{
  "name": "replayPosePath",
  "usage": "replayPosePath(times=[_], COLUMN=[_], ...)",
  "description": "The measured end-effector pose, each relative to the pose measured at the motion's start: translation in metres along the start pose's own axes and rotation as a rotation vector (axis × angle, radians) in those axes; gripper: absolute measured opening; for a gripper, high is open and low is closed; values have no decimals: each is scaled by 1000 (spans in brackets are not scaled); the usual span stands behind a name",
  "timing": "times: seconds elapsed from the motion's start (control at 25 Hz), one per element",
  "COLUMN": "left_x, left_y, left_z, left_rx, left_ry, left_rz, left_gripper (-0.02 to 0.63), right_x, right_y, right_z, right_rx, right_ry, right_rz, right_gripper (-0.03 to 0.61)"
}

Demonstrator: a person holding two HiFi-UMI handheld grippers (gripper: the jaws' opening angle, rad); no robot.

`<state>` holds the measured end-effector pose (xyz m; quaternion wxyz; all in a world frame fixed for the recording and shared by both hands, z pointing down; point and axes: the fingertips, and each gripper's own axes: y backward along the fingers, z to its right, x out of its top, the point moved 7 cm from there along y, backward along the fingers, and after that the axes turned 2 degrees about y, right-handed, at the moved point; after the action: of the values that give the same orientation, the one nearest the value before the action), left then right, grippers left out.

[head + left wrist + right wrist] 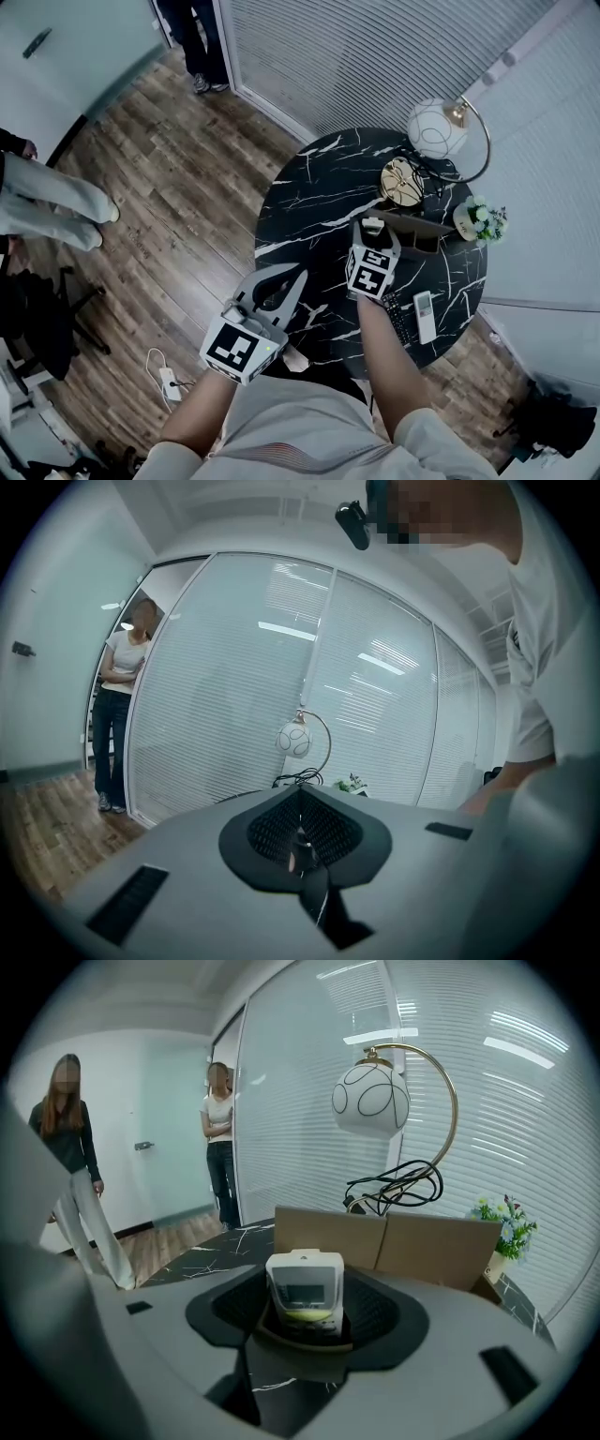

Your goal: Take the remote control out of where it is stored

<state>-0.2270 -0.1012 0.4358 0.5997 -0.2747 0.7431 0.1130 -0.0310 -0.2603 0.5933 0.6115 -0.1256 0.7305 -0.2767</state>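
Observation:
A white remote control [305, 1290] with a small screen stands upright between the jaws of my right gripper [305, 1321]. The jaws stand wide on either side of it, and I see no pad pressing on it. Its foot sits behind a low brown curved rim [302, 1342] that looks like a small holder. In the head view the right gripper [373, 228] is over the round black marble table [309, 187], right beside a brown cardboard box [417, 232]. My left gripper [292, 277] hangs shut and empty at the table's near-left edge.
A black remote [397, 319] and a white one [425, 315] lie flat on the table close to me. A globe lamp [436, 128], a coil of cable, a round gold ornament [401, 182] and a small flower pot [480, 221] crowd the far side. Two people [218, 1138] stand on the wooden floor.

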Motion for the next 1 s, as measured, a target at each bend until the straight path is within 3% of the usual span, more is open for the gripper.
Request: replayPosePath(times=[0.32,0.64,0.8,1.0], left_x=[3,7,10,11], left_y=[2,-5,-12,-17], left_z=[6,23,38,56], left_rx=[-6,-35,-58,-88], left_ry=[-9,-17,-28,-36], left_rz=[6,23,31,36], left_gripper=[9,9,9,9], right_x=[27,55,50,20], right_y=[37,102,136,175], right_z=[9,28,41,49], right_rx=[29,213,298,417], right_ry=[-27,-26,-8,61], right_rz=[121,211,176,19], right_gripper=[252,250,249,247])
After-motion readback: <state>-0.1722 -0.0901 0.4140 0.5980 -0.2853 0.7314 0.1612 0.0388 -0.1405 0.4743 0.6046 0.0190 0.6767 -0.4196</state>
